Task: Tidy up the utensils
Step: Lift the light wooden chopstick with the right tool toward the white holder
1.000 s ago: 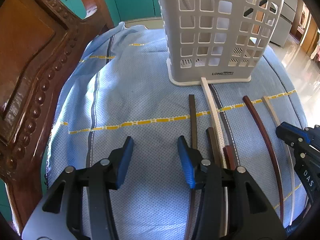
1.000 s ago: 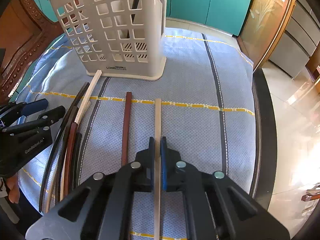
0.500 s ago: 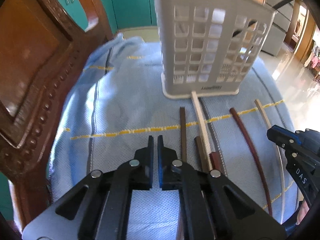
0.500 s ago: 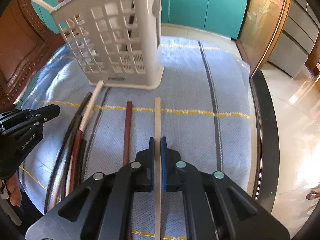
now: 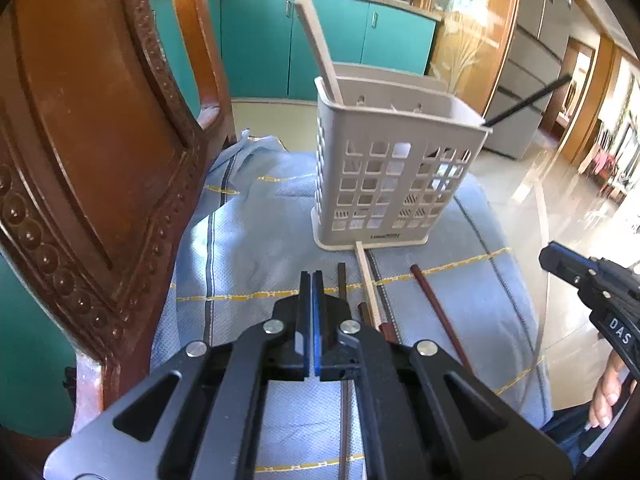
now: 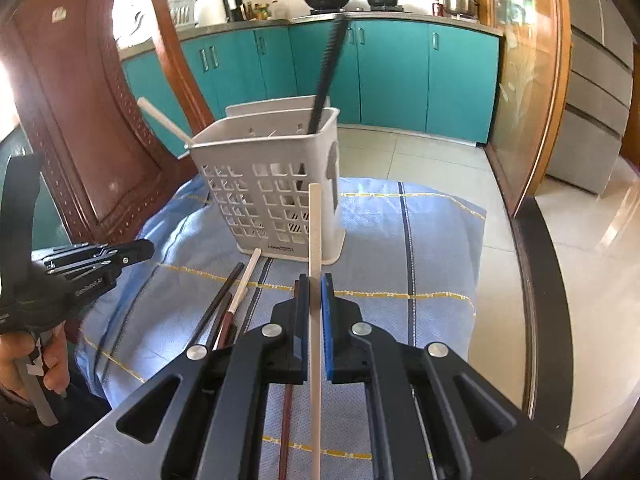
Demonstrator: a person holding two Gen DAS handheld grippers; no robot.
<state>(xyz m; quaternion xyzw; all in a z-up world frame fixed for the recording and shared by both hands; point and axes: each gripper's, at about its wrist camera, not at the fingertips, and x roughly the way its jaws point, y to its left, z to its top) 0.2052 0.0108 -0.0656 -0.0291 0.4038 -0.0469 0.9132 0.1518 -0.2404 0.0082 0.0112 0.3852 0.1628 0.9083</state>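
We've just lifted the cream chopstick (image 6: 315, 264) off the cloth, right gripper (image 6: 316, 316) clamped on it, frame centre. Left gripper (image 5: 312, 320) snapped closed, empty. Next stop: basket (image 6: 276, 184), upper middle.

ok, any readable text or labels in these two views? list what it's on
"DAS": white letters on the black body of the right tool, cut off at the frame edge.
Dark brand print on the base of the grey plastic lattice utensil basket: too blurred to read.
Embossed lettering on the black left tool: too faint to read.
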